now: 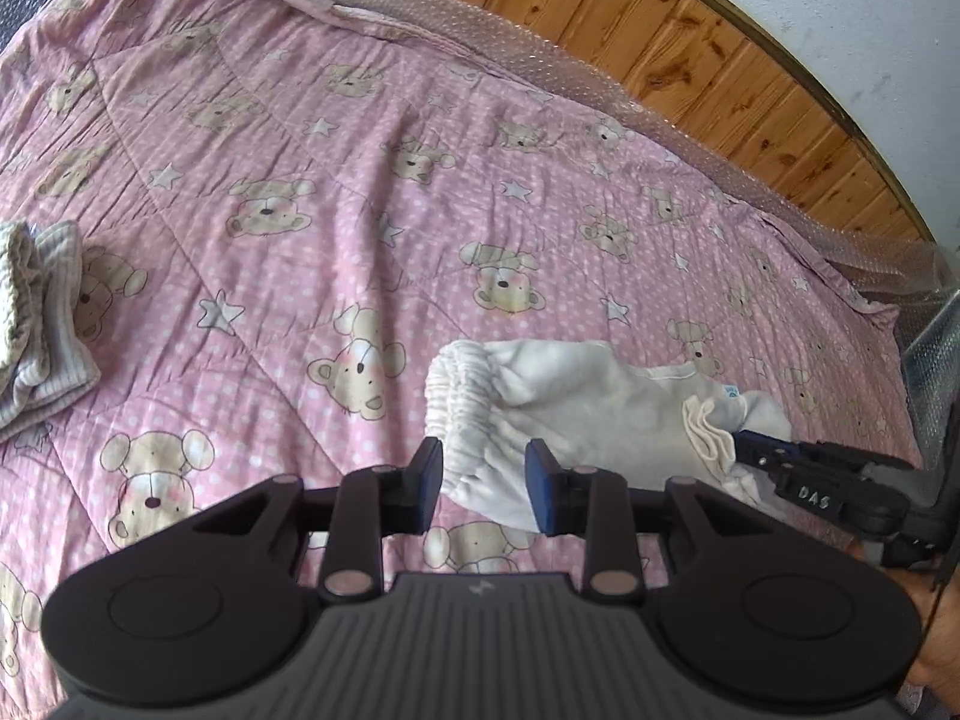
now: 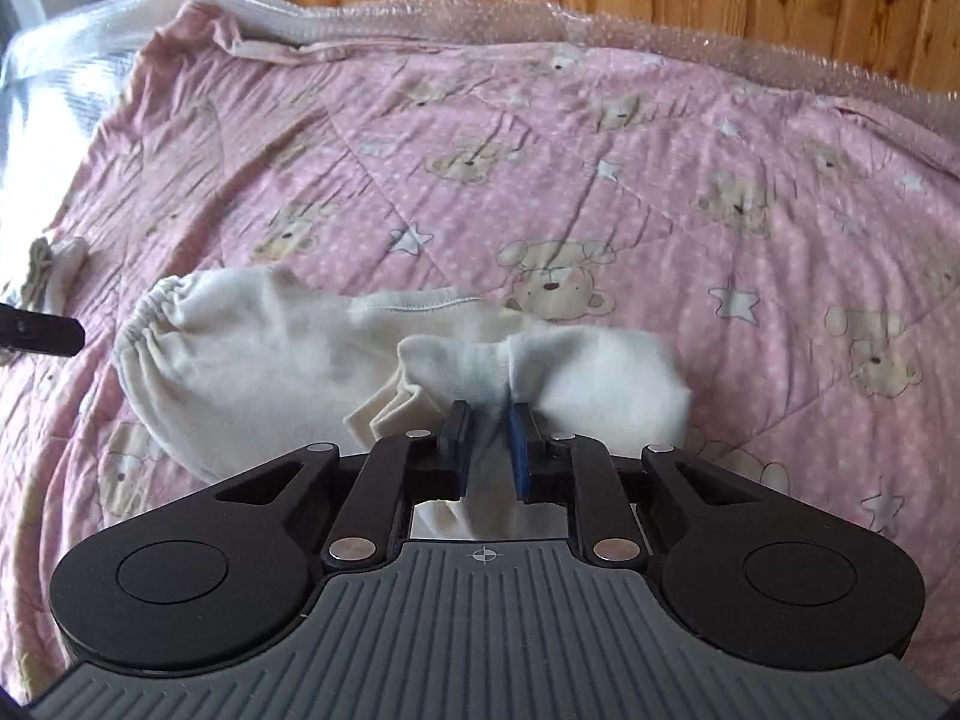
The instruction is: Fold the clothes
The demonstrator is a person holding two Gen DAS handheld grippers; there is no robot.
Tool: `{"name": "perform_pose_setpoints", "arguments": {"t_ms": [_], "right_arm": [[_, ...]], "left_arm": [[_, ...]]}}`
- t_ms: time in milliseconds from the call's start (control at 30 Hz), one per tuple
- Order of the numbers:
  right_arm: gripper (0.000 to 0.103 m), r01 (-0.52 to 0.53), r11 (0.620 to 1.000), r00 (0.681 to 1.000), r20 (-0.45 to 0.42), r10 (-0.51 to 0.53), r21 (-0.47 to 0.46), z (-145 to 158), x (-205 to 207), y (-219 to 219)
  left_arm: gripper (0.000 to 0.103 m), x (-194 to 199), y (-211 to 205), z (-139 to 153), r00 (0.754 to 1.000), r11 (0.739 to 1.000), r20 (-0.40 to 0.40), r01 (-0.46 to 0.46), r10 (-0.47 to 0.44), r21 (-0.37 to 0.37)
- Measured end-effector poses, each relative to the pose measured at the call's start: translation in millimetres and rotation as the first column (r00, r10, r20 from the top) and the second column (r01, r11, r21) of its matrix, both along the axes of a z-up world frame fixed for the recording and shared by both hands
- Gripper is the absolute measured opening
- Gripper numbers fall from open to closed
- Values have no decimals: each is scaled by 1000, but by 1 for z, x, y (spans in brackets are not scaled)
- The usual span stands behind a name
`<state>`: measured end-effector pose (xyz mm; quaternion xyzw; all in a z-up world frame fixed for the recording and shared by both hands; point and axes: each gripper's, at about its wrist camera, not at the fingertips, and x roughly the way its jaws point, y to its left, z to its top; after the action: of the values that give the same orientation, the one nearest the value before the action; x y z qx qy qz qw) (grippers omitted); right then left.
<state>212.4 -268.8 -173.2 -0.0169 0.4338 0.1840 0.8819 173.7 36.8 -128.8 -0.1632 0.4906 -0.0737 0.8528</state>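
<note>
Small cream-white pants [image 1: 576, 402] with an elastic waistband lie on the pink bear-print quilt [image 1: 360, 180]. My left gripper [image 1: 483, 480] is open, its jaws on either side of the waistband end, close above it. My right gripper [image 2: 487, 429] is shut on the bunched leg end of the pants [image 2: 288, 354]. It also shows in the left wrist view [image 1: 750, 447] at the pants' right end. The left gripper's tip [image 2: 42, 333] shows at the left edge of the right wrist view.
A folded striped grey-white garment [image 1: 42, 324] lies on the quilt at the left; it also shows in the right wrist view [image 2: 51, 267]. Bubble wrap [image 1: 600, 78] lines the quilt's far edge, before a wooden headboard [image 1: 690, 42].
</note>
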Motion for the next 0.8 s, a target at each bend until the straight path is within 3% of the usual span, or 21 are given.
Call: {"name": "perform_pose_setpoints", "arguments": {"t_ms": [100,233,333,367,433,533,567,667,700,767,800], "right_arm": [[20,-9,1000,998,58,9,-1,20,-12,4],[24,-60,998,998,23,61,-28,-11,-17,10],[25,-31,1000,999,-24,31,4,3,-16,2],[29,-13,1000,1000,-15,13,26,12,-18,-2],[51,-6,999,1000,21,5,41,27,-21,-3],[51,-42,997,999,29,41,62,36,-21,11],[50,-65,996,997,34,63,55,37,-21,20],[46,-110,994,993,50,110,10,28,-22,47],[43,-115,993,992,46,116,-7,21,-21,54],[38,-130,991,991,24,131,-40,4,-18,65],[38,-147,987,989,2,147,-65,-6,-18,69]], "left_arm": [[40,1,4,-5,999,1000,-12,-30,30,-10],[39,8,15,-18,994,994,-62,-91,87,-63],[44,10,14,-16,995,995,-46,-90,88,-46],[48,11,14,-16,995,995,-46,-94,92,-32],[50,15,18,-24,990,991,-75,-124,120,-49],[52,20,24,-42,980,978,-129,-165,149,-126],[58,22,22,-46,980,976,-134,-164,145,-145],[65,27,12,-50,986,984,-107,-140,128,-112],[64,29,9,-49,987,987,-103,-134,124,-92],[41,28,2,-45,991,993,-75,-114,111,-40],[36,27,0,-44,993,995,-70,-98,95,-34]]}}
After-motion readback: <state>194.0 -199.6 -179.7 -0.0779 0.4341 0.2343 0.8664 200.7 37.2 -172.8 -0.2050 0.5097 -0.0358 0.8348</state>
